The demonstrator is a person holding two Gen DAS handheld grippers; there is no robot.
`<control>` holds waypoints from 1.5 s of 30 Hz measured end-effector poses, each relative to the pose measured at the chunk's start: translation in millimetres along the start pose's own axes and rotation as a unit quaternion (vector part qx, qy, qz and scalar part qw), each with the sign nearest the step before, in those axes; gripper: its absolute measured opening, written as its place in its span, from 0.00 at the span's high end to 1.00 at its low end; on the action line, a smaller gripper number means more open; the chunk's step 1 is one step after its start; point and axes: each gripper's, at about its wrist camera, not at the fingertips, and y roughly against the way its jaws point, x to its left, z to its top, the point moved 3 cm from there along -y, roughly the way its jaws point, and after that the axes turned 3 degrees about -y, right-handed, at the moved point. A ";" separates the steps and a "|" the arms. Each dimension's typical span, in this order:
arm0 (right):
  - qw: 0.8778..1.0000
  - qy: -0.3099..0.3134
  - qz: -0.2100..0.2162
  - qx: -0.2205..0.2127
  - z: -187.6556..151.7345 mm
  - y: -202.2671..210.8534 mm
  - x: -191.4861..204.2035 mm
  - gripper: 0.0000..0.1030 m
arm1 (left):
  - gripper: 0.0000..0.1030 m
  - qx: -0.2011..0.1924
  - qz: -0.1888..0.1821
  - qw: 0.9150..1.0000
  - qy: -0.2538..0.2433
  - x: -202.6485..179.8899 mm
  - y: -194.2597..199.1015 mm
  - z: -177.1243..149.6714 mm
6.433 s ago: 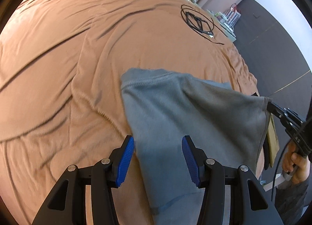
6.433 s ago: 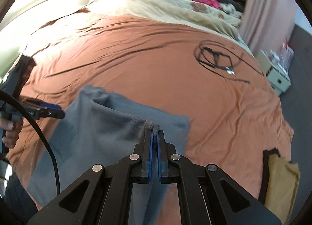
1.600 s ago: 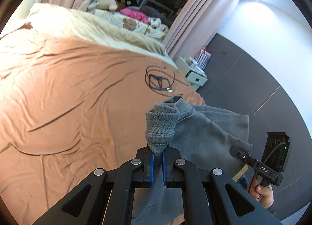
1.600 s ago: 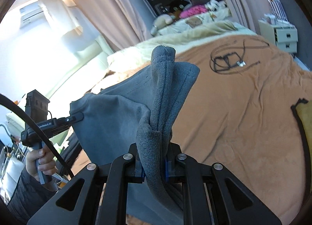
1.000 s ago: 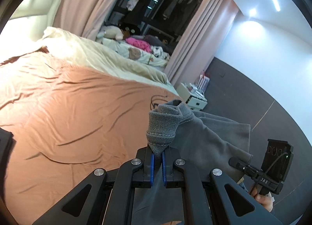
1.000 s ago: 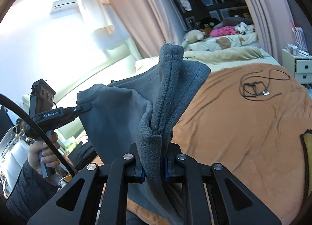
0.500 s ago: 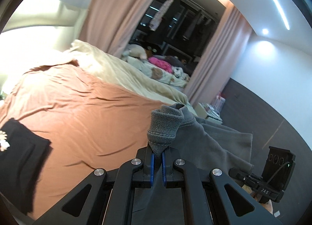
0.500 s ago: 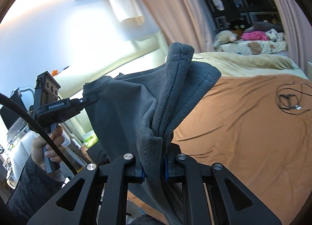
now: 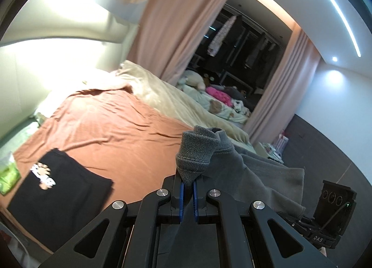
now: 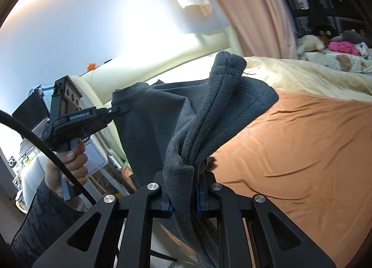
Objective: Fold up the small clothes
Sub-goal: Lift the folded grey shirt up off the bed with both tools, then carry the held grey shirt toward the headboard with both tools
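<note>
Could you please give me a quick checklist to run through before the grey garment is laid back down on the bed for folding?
1. Left hand-held gripper clamped on grey garment: ok.
2. Right hand-held gripper clamped on it: ok.
3. Garment lifted off the orange bedsheet: ok.
4. Fabric hanging flat between grips: not ok, bunched at both.
5. Landing spot apart from the black garment: cannot tell.

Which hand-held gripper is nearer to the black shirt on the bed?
Left hand-held gripper: the black shirt lies beside it, to its left. The right hand-held gripper is across the grey garment.
</note>
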 end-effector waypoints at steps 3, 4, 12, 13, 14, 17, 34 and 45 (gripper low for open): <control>1.000 0.009 0.015 0.006 4.9 -21.9 6.7 0.91 | 0.95 -0.009 0.010 1.000 0.006 28.1 13.9 6.1; 1.000 0.012 0.022 0.009 7.5 -31.5 9.0 0.91 | 0.95 -0.012 0.014 1.000 0.008 38.7 18.9 8.5; 0.996 0.037 0.072 0.034 15.1 -92.3 31.1 0.91 | 0.95 -0.036 0.048 0.998 0.022 117.1 60.5 26.0; 0.996 0.039 0.077 0.037 16.4 -97.9 32.7 0.91 | 0.95 -0.039 0.052 0.998 0.022 125.2 65.4 28.5; 0.995 0.040 0.081 0.040 17.6 -104.1 34.1 0.91 | 0.95 -0.041 0.057 0.997 0.022 131.1 68.7 30.6; 0.993 0.046 0.097 0.047 20.4 -122.7 38.6 0.91 | 0.95 -0.050 0.071 0.996 0.023 154.1 82.6 37.6; 0.981 0.039 0.169 0.090 5.2 -183.7 24.1 0.91 | 0.95 -0.052 0.136 0.989 0.030 243.7 106.5 46.9; 0.982 -0.012 0.135 0.128 -0.3 -242.7 -74.0 0.91 | 0.95 -0.008 0.156 0.986 0.053 295.5 16.9 30.4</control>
